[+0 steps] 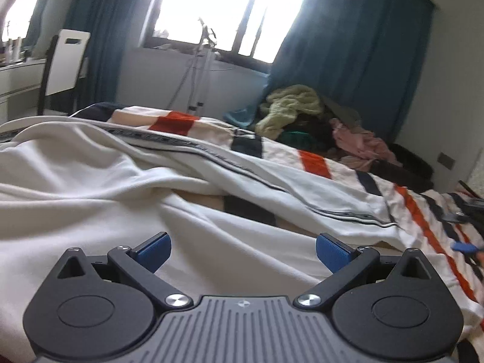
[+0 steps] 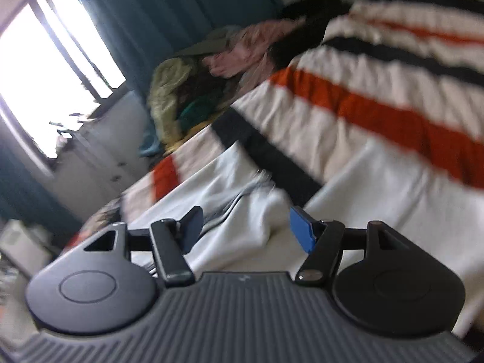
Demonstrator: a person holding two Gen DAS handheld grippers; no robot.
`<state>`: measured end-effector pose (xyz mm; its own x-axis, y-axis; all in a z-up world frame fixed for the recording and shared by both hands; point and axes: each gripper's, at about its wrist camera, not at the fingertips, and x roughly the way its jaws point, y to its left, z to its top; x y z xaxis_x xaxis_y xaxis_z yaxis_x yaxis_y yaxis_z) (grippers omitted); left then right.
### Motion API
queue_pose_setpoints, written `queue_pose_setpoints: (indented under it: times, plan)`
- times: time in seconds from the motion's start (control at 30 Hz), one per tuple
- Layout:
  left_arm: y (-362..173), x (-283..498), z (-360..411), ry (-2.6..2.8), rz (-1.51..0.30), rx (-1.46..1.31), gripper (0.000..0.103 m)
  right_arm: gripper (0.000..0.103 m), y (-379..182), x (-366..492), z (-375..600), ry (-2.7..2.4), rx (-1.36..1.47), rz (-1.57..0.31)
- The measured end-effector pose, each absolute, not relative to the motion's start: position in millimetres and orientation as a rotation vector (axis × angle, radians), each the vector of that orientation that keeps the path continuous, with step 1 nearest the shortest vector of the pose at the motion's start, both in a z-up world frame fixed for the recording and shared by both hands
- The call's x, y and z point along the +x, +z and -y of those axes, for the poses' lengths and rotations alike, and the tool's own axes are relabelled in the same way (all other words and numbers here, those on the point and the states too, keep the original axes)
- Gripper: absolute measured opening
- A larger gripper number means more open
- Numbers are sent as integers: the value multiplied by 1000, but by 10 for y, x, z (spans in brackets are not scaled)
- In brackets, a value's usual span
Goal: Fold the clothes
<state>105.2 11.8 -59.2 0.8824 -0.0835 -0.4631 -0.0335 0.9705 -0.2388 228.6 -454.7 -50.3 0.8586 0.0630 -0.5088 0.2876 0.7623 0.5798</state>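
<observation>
Both grippers are being held with jaws spread wide and nothing between the pads: the left gripper (image 1: 243, 252) and the right gripper (image 2: 246, 230) are being pointed over a white garment (image 1: 99, 175), which is being left rumpled across the striped bedspread (image 1: 317, 163), clothes pile (image 1: 302, 115) beyond.

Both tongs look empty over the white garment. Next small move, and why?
Probably lower the left tongs onto the white garment and pinch its near edge. Both tongs are open and hold nothing, the right tongs too, and the garment lies rumpled and unfolded on the striped blanket.
</observation>
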Motion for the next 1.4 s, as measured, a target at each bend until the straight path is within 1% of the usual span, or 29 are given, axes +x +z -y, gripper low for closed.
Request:
queue_pose_setpoints:
  times: [0.2, 0.33, 0.57, 0.93, 1.4]
  plan:
    - [-679, 1059, -98, -1, -525, -216, 103, 67, -638, 1800, 4528, -78, 933, -582]
    - [-734, 1043, -45, 1, -540, -181, 103, 67, -745, 1797, 4445, -44, 991, -585]
    - [-816, 1094, -29, 26, -560, -147, 103, 66, -862, 1905, 4323, -2, 990, -562]
    - [-872, 1123, -29, 48, -563, -127, 103, 66, -878, 1987, 4239, -4, 909, -498]
    - [-893, 1131, -3, 57, -564, -100, 103, 66, -935, 2043, 4261, 7, 946, -490]
